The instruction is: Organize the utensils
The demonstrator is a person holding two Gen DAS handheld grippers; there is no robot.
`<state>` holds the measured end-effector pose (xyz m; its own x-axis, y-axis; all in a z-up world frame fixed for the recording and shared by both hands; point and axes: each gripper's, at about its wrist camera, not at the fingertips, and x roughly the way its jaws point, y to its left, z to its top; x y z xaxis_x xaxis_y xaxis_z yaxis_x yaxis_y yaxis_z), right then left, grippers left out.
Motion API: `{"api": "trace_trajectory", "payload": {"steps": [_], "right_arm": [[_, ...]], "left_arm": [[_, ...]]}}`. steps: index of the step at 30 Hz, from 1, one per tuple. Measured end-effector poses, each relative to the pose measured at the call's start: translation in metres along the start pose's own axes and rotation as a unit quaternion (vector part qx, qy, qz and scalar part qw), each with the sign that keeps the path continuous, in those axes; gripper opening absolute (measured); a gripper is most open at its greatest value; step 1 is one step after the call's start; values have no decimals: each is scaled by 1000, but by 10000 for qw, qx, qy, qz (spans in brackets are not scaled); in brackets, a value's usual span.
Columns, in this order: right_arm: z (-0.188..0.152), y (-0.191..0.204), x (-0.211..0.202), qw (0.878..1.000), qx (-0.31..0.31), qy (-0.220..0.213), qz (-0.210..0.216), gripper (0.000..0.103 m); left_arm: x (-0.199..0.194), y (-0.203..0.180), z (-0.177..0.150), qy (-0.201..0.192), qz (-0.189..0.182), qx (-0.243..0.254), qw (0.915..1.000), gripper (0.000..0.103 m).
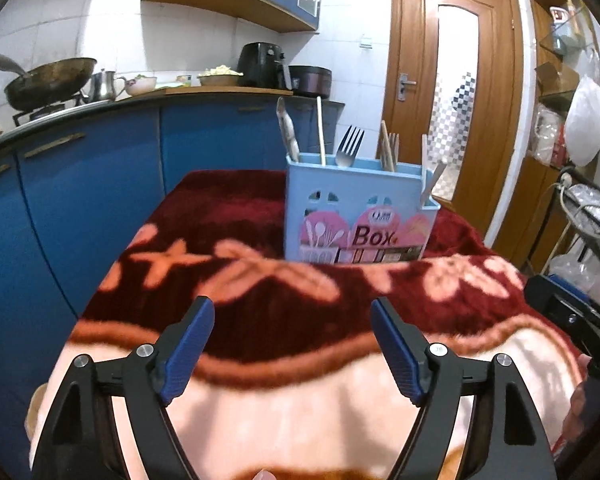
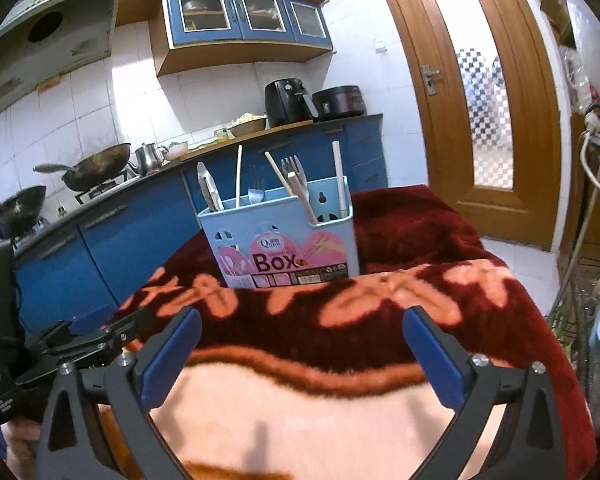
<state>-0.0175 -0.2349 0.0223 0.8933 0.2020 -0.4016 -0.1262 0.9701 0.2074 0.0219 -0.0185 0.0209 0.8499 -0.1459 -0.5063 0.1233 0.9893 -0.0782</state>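
the task looks all but done: no utensil lies loose on the blanket-covered surface (image 1: pixel 260 392). left gripper (image 1: pixel 292 344) and right gripper (image 2: pixel 302 356) both have jaws wide apart, empty. ahead of the jaws, well apart, stands the pale blue utensil box (image 1: pixel 356 204), holding a spoon (image 1: pixel 288 130), chopsticks, forks (image 1: pixel 349 145).

Left tongs (image 1: pixel 292 312), right tongs (image 2: pixel 302 322): black angular arms, ribbed blue pads (silver pivot screws).
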Motion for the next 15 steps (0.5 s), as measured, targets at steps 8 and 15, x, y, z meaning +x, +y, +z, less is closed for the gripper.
{"api": "trace_trajectory", "payload": {"steps": [8, 15], "right_arm": [[-34, 5, -1, 9989, -274, -170, -335, 103], [-41, 7, -4, 9969, -407, -456, -504, 103]], "left_arm": [[-1, -6, -24, -316, 133, 99, 9994, 81], [-2, -7, -28, -476, 157, 119, 9987, 81]]}}
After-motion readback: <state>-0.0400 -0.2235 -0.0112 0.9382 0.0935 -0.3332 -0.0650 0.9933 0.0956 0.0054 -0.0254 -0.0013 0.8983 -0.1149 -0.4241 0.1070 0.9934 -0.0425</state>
